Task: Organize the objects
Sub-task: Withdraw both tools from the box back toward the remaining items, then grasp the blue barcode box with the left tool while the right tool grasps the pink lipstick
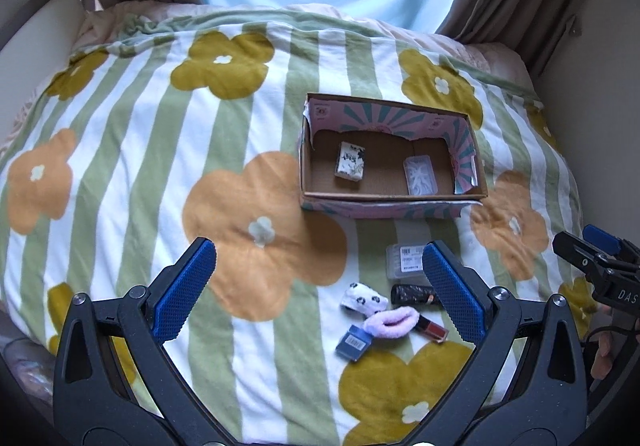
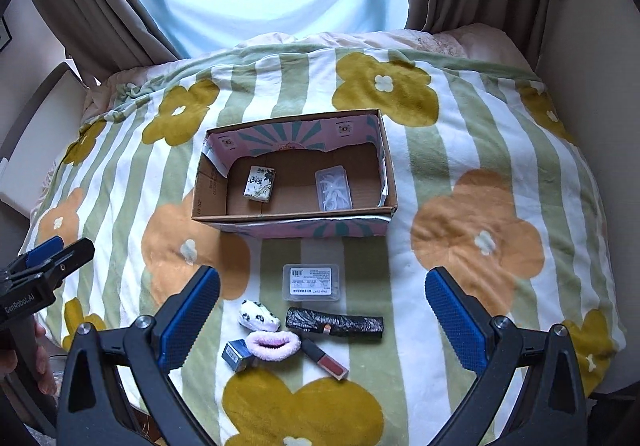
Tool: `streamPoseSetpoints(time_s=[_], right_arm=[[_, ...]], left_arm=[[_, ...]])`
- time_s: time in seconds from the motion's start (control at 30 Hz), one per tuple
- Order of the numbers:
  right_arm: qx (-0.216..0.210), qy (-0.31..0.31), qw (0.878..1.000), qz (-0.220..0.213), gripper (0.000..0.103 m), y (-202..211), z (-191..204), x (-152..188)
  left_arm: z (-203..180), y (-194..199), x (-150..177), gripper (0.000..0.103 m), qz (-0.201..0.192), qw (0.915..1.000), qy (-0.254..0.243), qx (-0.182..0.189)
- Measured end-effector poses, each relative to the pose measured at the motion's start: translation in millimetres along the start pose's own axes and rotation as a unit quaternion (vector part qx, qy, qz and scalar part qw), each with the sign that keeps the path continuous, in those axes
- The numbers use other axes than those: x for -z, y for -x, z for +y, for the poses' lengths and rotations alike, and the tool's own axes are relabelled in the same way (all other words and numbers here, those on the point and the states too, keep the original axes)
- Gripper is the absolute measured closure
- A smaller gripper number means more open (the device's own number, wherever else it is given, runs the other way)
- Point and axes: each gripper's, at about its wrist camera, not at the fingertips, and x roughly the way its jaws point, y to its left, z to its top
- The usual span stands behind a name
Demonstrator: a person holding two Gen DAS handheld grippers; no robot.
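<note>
Your loose items lie in a cluster on the blanket [image 2: 460, 134], low between the right tongs [image 2: 322, 320], with the cardboard box [image 2: 210, 190] just beyond them. Nearest the box is a clear plastic case [image 2: 313, 283]: stiff, light and probably slick, so take it across its short sides. Just nearer you lies a dark wrapped roll [image 2: 335, 323], likely crinkly; pinch it mid-length. The panda-print pouch [image 2: 259, 318] and the pink fluffy band [image 2: 273, 343] look soft and will squash, so bite deep. The lipstick tube [image 2: 325, 363] and the small blue box [image 2: 237, 355] are small and rigid, and both touch the band, so expect one to drag the other.

Both tongs are spread wide and empty; the left tongs [image 1: 320, 292] hang left of the pile.

The box already holds a printed packet [image 2: 260, 184] and a clear case [image 2: 333, 188]; drop between them.
</note>
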Motion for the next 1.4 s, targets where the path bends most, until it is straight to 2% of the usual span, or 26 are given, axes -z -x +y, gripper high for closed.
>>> streamPoseSetpoints(time_s=[0.23, 0.47, 0.73, 0.97, 1.13, 1.23, 1.3, 1.4], right_arm=[[-0.01, 0.015, 1.0, -0.008, 0.001, 13.3, 0.2, 27.7], [-0.029, 0.034, 0.999, -0.013, 0.001, 17.5, 1.7, 34.9], [-0.032, 0.073, 0.997, -0.01, 0.001, 6.2, 3.2, 44.8], [-0.052, 0.118, 0.992, 0.005, 0.001, -31.4, 2.0, 68.6], [-0.073, 0.161, 0.984, 0.02, 0.003, -67.7, 1.0, 91.4], [-0.083, 0.195, 0.977, 0.034, 0.008, -95.2, -0.2, 108.8], [-0.096, 0.213, 0.971, 0.043, 0.017, -112.6, -1.7, 119.7], [-0.11, 0.237, 0.964, 0.055, 0.021, -134.9, -2.6, 134.3]], left_arm=[[-0.9, 12.8, 34.9, 0.0, -0.001, 1.0, -0.009, 0.003], [-1.4, 19.0, 42.3, 0.0, -0.01, 0.9998, 0.001, 0.016], [-13.8, 5.8, 52.0, 0.0, -0.007, 0.9993, -0.024, 0.029], [-27.3, -40.7, 87.1, 0.0, 0.022, 0.9969, -0.067, 0.035], [-31.1, -77.1, 120.2, 0.002, 0.037, 0.9955, -0.072, 0.049], [-33.6, -95.0, 138.7, 0.002, 0.039, 0.994, -0.083, 0.06], [-35.8, -106.2, 148.4, 0.002, 0.038, 0.9925, -0.094, 0.068], [-40.0, -124.9, 159.9, 0.002, 0.042, 0.9902, -0.109, 0.077]])
